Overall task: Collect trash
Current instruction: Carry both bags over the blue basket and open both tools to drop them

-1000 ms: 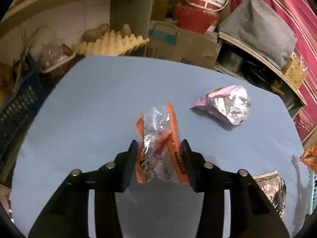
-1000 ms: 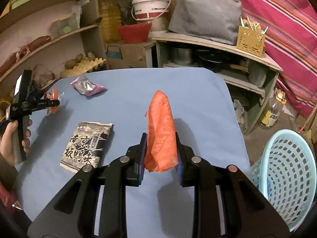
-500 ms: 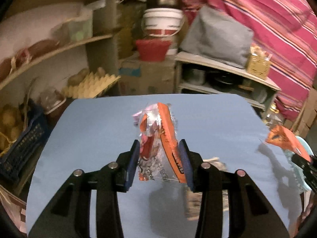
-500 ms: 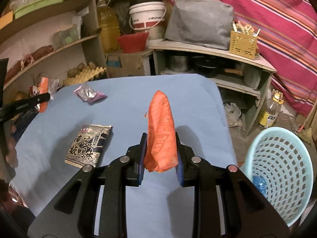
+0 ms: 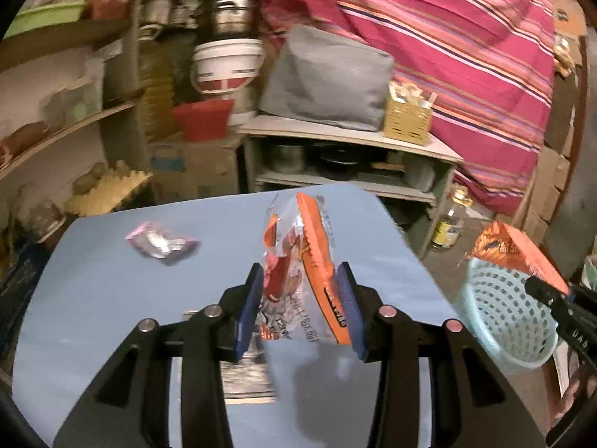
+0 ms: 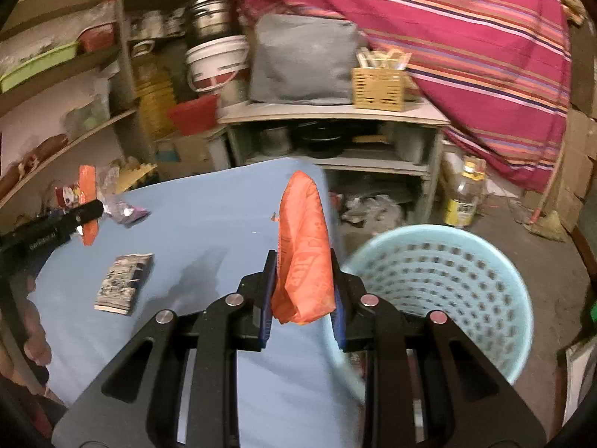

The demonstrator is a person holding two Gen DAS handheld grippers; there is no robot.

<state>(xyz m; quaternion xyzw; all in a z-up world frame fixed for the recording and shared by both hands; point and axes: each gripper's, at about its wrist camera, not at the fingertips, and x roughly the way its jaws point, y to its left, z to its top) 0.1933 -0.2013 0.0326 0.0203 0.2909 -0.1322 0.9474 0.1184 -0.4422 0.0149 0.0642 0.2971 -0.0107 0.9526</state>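
Both tongs pinching wrappers upright: right tongs (image 6: 300,304) orange bag (image 6: 304,257), aimed for basket (image 6: 440,291) at three o'clock; left tongs (image 5: 300,311) clear wrapper (image 5: 298,261).

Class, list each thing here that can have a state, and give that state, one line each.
left gripper: shut on clear-and-orange wrapper
right gripper: shut on orange wrapper
blue basket: upright, on floor
purple foil wrapper: crumpled, on table
dark printed packet: flat, on table
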